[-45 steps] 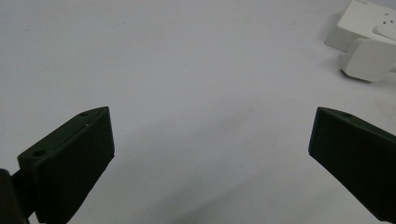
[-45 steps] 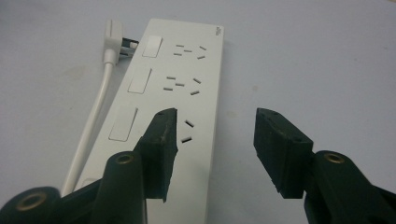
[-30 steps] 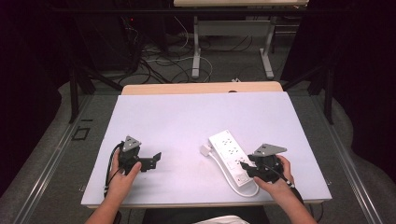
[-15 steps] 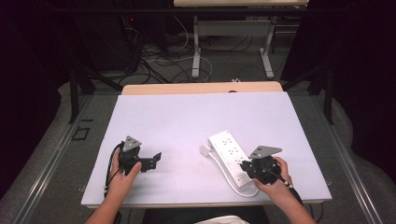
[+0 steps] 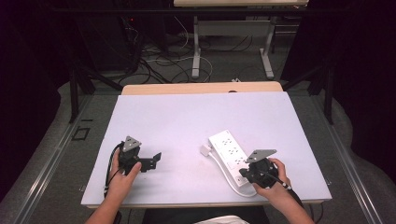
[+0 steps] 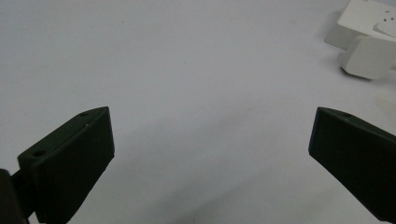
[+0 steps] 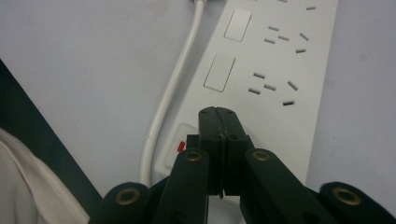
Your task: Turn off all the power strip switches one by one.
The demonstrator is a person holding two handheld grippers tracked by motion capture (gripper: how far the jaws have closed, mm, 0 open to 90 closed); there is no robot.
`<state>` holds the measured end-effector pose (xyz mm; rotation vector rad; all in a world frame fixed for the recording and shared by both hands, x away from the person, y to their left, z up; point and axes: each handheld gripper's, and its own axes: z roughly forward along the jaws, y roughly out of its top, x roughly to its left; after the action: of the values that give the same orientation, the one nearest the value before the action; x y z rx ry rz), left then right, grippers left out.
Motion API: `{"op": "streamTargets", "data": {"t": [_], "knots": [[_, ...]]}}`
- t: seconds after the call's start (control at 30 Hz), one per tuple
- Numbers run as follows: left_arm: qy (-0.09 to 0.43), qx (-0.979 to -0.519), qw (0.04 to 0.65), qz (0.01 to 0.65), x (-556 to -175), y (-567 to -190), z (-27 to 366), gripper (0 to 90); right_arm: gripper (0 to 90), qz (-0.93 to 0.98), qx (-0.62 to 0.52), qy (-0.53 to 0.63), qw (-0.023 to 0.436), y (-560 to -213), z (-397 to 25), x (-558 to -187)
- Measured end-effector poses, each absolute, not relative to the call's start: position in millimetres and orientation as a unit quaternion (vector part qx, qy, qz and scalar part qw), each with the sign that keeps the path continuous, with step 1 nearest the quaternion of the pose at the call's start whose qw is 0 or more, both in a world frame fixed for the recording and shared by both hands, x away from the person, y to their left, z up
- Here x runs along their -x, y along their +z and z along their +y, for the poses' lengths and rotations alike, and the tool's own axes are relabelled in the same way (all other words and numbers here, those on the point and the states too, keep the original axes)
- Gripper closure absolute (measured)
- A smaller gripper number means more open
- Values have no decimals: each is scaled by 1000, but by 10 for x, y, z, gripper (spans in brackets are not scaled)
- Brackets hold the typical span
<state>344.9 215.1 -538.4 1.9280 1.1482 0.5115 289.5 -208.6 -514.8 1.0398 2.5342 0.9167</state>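
**High view: power strip at the right gripper, left gripper idle**

High view, item 1: strip, white, multi-socket, lying flat on the table at a slant, right of the table's middle. Its near end lies under the right gripper; its far end points toward the table's middle.

Item 2: cord, white, running along the strip's left side and curving round the strip's near end by the table's front edge.

Item 3: plug, white, lying just beside the strip's far left corner.

Item 4: right gripper, held in the right hand at the strip's near end. In the right gripper view its jaws are pressed together with nothing between them, the tips over the strip's switch end, beside a small red switch. Whether the tips touch the casing cannot be told. Two blank rectangular panels and rows of socket slots lie beyond the tips; the cord runs along the strip's left.

Item 5: left gripper, held in the left hand, well apart from the strip, to its left, low over bare table. In the left gripper view its jaws stand wide with bare table between them; the plug lies ahead of the right-hand jaw.

Obstructions: nothing lies between the left gripper and the strip except the plug.

Surroundings: floor beyond the table's far edge carries dark cables and a second table's legs.
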Motion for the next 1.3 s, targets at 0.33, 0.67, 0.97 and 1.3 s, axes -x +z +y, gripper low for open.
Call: {"op": "streamTargets", "data": {"t": [0.33, 0.67, 0.97, 1.3], "knots": [[198, -769, 403, 455, -3453, -5382, 2154, 0, 900, 876, -359, 301, 117, -5177, -2068, -2885], [200, -765, 407, 457, -3453, -5394, 2141, 0, 900, 885, -361, 271, 113, -5177, -2016, -2894], [196, -768, 403, 456, -3454, -5390, 2143, 0, 900, 883, -365, 272, 112, -5180, -2017, -2913], [197, -768, 403, 457, -3455, -5395, 2137, 0, 900, 883, -368, 271, 103, -5186, -2004, -2923]]}}
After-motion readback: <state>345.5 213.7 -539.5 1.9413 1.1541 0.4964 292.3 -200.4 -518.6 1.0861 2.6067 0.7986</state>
